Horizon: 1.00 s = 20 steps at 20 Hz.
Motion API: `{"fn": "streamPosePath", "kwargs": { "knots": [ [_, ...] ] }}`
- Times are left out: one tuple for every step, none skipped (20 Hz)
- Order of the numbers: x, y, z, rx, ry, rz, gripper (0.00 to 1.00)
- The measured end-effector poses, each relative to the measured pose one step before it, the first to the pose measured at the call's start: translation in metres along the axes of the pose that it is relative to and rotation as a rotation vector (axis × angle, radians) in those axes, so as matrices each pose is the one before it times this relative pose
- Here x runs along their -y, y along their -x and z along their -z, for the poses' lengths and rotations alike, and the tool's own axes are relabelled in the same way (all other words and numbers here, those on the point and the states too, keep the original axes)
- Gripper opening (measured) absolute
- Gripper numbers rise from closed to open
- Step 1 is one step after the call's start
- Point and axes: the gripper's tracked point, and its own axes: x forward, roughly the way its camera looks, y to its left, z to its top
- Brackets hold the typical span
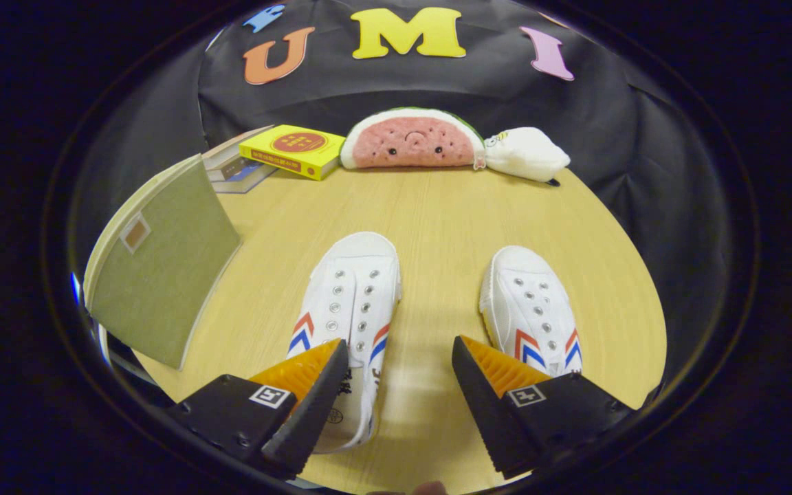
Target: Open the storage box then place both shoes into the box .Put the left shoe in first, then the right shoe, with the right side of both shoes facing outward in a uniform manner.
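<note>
Both shoes [351, 295] toe-away, lengthwise beyond spread hand-held gripper [399, 361]

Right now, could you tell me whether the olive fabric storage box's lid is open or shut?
Shut, apparently: the olive fabric storage box shows no raised lid. Both white canvas shoes sit outside; the fingers are open.

You've got a light wood-grain table [437, 213] running out ahead of the claw, with a bit of glare on it right between the fingertips. Beyond its far edge, black cloth [643, 137] hangs as the booth's wall, creased and draped, wrapping round both sides. Against that wall at the table's back sit a watermelon-slice plush [410, 141], a white plush [526, 155] touching it, and a yellow book [293, 151] on a small stack.
</note>
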Motion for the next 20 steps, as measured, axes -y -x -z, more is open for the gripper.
{"fn": "streamPosePath", "kwargs": {
  "knots": [
    [-0.00156, -0.00414, 0.00034, -0.0058, -0.00335, -0.01278, 0.96],
    [-0.00039, -0.00402, -0.00038, -0.00584, -0.00517, -0.00832, 0.94],
    [-0.00024, -0.00332, 0.00136, -0.00768, -0.00454, -0.00711, 0.91],
    [-0.00309, -0.00124, -0.00033, -0.00734, -0.00187, -0.01462, 0.86],
    [-0.00538, -0.00118, -0.00028, -0.00315, 0.00019, -0.02251, 0.83],
    [-0.0029, 0.00005, -0.00032, -0.00293, 0.00089, -0.0075, 0.73],
    [-0.00174, -0.00102, 0.00049, -0.00288, -0.00088, -0.01012, 0.66],
    [-0.00358, -0.00002, 0.00001, -0.0038, -0.01446, -0.01476, 0.57],
    [-0.00546, -0.0003, 0.00066, -0.00611, -0.02473, -0.02122, 0.46],
    [-0.00046, 0.00187, -0.00074, 0.00128, -0.02281, -0.00052, 0.35],
    [-0.00026, -0.00028, 0.00016, -0.0103, -0.02099, -0.00227, 0.24],
    [-0.00109, 0.00128, -0.00189, -0.00148, -0.03223, -0.00735, 0.18],
    [-0.00203, 0.00052, -0.00086, 0.0003, -0.03451, -0.01239, 0.13],
    [-0.00074, 0.00226, -0.00043, -0.00038, -0.02317, -0.00945, 0.08],
    [-0.00257, 0.00225, -0.00057, 0.00364, -0.02654, -0.00965, 0.08],
    [-0.00441, 0.00436, -0.00196, 0.00673, -0.02418, -0.00426, 0.07],
    [-0.00512, 0.00438, -0.00219, 0.00644, -0.01705, -0.00024, 0.07],
    [-0.00459, 0.00579, -0.00234, 0.00665, -0.0185, 0.00192, 0.06],
    [-0.00671, 0.00551, -0.00158, 0.00728, -0.02411, -0.00807, 0.06],
    [-0.00799, 0.00622, -0.00271, 0.00532, -0.02198, -0.01037, 0.06]
  ]
}}
